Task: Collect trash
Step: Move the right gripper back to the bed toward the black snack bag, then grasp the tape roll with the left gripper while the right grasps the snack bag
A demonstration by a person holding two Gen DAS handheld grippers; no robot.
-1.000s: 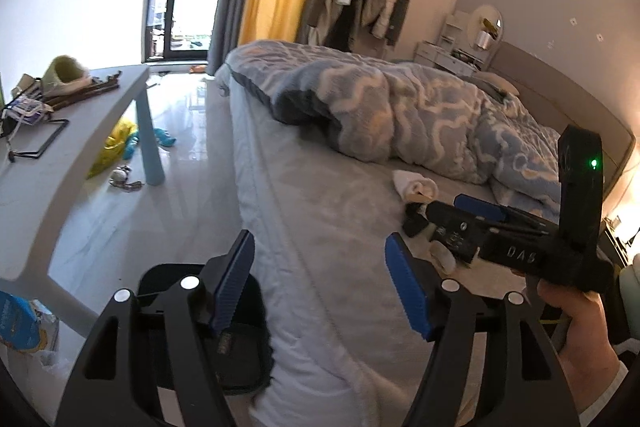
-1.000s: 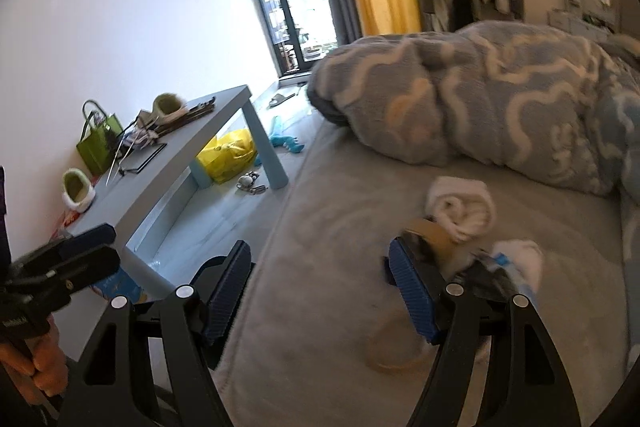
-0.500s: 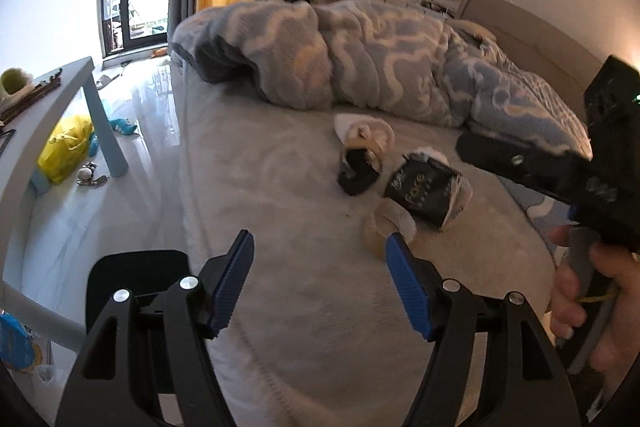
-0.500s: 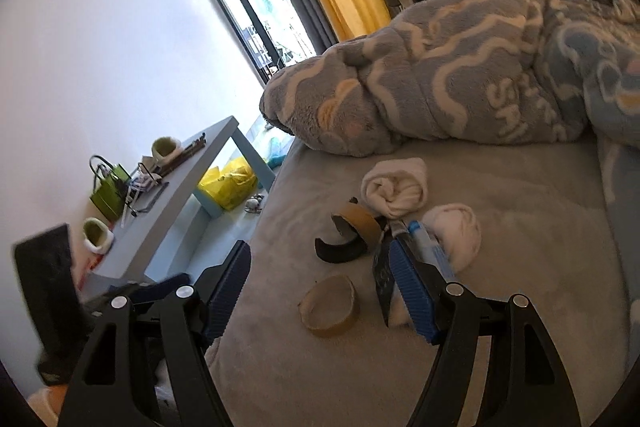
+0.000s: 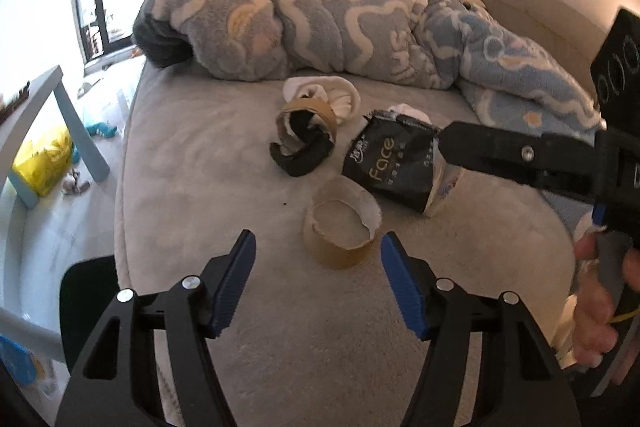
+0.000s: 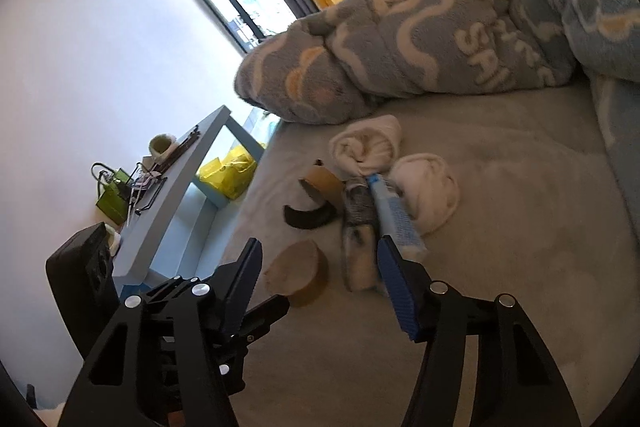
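Observation:
Trash lies on the grey bed (image 5: 224, 147). A brown cardboard tape ring (image 5: 340, 223) lies just ahead of my open left gripper (image 5: 316, 283); it also shows in the right wrist view (image 6: 298, 277). Behind it lie a black "Face" packet (image 5: 390, 163), a torn tape core with a black piece (image 5: 306, 137) and rolled white socks (image 5: 336, 93). My open right gripper (image 6: 320, 279) hovers over the ring and packet (image 6: 360, 227), beside a blue-white tube (image 6: 396, 215). It reaches in from the right in the left wrist view.
A rumpled blue-grey blanket (image 5: 320, 27) covers the far side of the bed. A light blue table (image 6: 180, 179) with clutter stands to the left, a yellow bag (image 5: 44, 163) under it. A black bin (image 5: 86, 307) stands by the bed's near-left corner.
Both grippers have swung from the room's floor side toward the bed and closed in on the trash pile. The tape ring now lies just ahead of the left fingers. Both stay open.

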